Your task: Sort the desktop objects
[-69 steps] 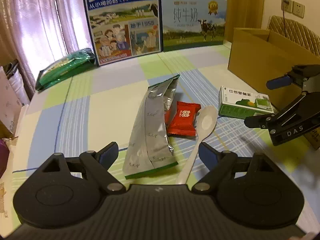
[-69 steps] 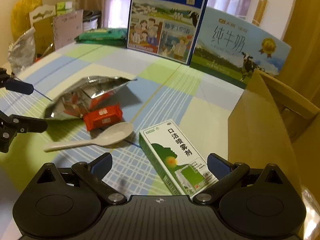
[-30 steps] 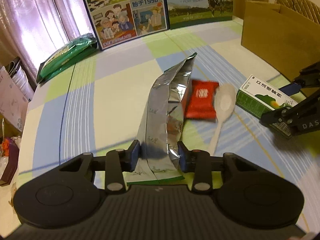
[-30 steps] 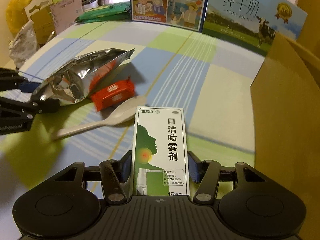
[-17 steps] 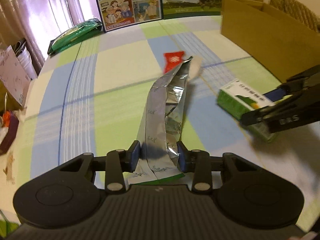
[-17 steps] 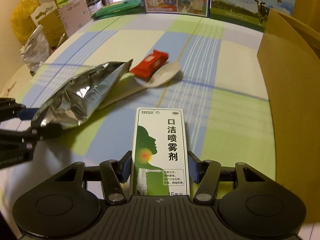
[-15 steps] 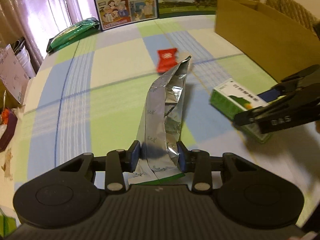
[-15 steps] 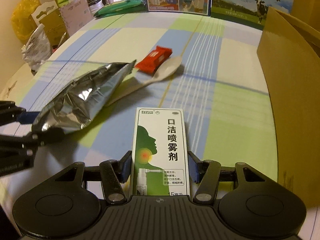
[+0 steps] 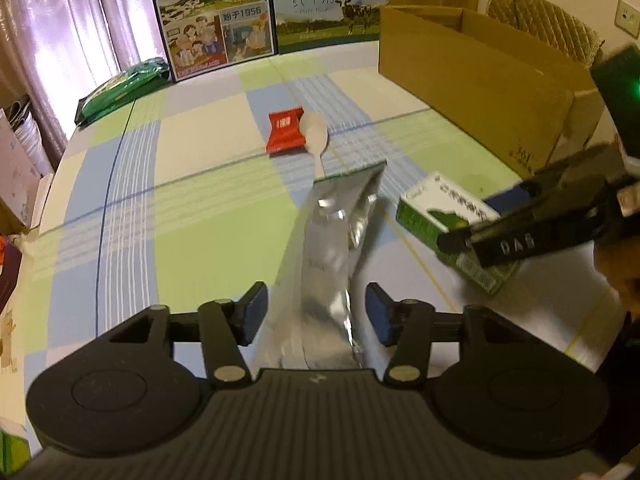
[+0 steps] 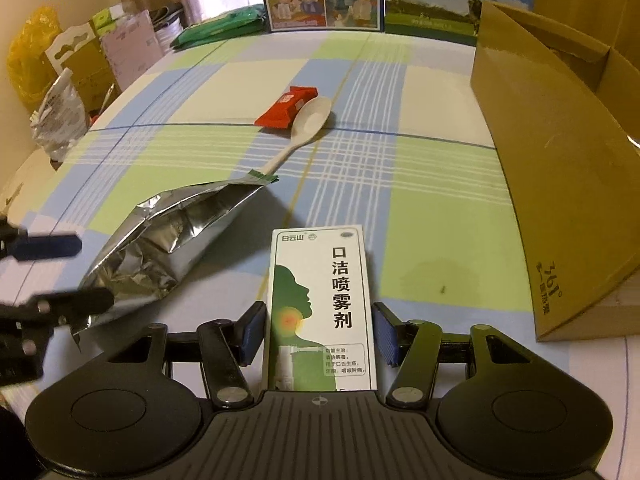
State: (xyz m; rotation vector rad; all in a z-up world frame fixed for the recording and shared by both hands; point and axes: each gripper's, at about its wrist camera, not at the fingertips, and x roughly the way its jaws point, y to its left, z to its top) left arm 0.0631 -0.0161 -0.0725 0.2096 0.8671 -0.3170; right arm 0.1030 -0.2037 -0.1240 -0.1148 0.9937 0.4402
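A silver foil bag (image 9: 328, 248) lies on the checked tablecloth (image 9: 192, 208) between the fingers of my left gripper (image 9: 316, 314), which is open, with a gap on each side of the bag. My right gripper (image 10: 320, 332) is shut on a green and white spray box (image 10: 320, 292). In the left wrist view that box (image 9: 436, 212) sits tilted in the right gripper (image 9: 480, 220), just right of the bag. In the right wrist view the bag (image 10: 172, 236) lies left of the box, with the left gripper (image 10: 60, 276) at its near end. Farther back lie a red packet (image 9: 285, 130) and a white spoon (image 9: 316, 136).
A large open cardboard box (image 9: 480, 80) stands along the right side of the table. Two milk cartons (image 9: 216, 20) stand upright at the far edge, with a green pack (image 9: 124, 88) to their left. Bags and boxes (image 10: 60, 80) crowd the floor past the left edge.
My left gripper has opened and let go of the foil bag, which now rests on the cloth. Both grippers have pulled back toward the near edge; the right one still holds the spray box.
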